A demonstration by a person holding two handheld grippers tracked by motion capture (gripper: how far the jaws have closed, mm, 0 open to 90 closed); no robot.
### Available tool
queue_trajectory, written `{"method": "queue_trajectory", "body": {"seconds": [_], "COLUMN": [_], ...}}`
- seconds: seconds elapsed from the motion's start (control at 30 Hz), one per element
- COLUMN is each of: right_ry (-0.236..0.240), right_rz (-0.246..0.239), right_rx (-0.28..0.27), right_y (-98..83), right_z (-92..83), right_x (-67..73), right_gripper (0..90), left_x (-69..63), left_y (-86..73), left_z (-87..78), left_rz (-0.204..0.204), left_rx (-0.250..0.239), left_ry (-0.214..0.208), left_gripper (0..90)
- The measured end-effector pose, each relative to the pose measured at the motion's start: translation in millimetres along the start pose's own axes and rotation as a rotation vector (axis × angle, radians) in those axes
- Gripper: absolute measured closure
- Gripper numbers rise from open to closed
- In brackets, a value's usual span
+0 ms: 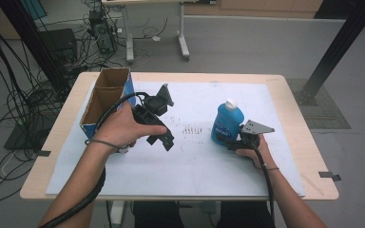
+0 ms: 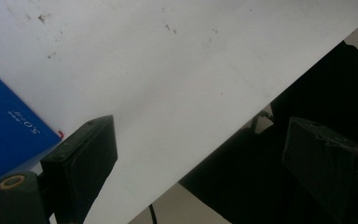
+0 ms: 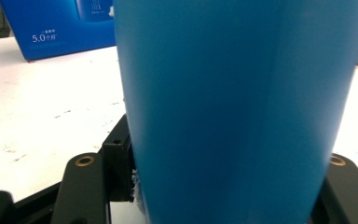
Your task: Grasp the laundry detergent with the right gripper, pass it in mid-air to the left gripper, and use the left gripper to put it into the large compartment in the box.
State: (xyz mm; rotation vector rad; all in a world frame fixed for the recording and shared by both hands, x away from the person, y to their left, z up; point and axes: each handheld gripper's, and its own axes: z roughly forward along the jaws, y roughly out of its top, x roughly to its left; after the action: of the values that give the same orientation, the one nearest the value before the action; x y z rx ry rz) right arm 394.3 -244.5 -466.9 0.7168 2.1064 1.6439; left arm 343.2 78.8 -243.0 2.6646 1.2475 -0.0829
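The blue bottle (image 1: 227, 124) with its white cap (image 1: 231, 103) stands upright on the white sheet (image 1: 195, 166) that covers the table (image 1: 309, 156), well to the right of the open cardboard box (image 1: 105, 100) and on the far side of the scuffed patch (image 1: 191, 129) from it. The right gripper (image 1: 237, 141) comes in low from the bottle's near right, and in the right gripper view its fingers (image 3: 117, 158) press on the bottle's lower body (image 3: 233, 107) from both sides — a firm hold low down, which I judge keeps the bottle steady and upright for lifting. The box stands at the sheet's left edge with 2 open compartments facing up, its blue side (image 2: 4, 126) showing in the left gripper view; it looks like the likely place for the bottle to go, though that is only a guess. The left gripper (image 1: 164, 142) hovers just right of the box, between box and bottle, its fingers (image 2: 81, 163) spread wide with nothing between them — apparently waiting, clear of the bottle's path, perhaps ready to steady the box.
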Motion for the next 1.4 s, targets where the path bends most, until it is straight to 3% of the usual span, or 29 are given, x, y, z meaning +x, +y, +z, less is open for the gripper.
{"method": "queue_trajectory", "body": {"seconds": [1.4], "right_ry": [-0.001], "right_rz": [-0.001], "right_rx": [0.000], "right_y": [0.1], "right_z": [0.0], "right_x": [0.1], "right_gripper": [40.4], "left_x": [-1.1], "left_y": [-2.7], "left_z": [-3.4], "left_rz": [0.008], "left_rx": [-0.005], "left_ry": [0.001], "left_gripper": [10.3]}}
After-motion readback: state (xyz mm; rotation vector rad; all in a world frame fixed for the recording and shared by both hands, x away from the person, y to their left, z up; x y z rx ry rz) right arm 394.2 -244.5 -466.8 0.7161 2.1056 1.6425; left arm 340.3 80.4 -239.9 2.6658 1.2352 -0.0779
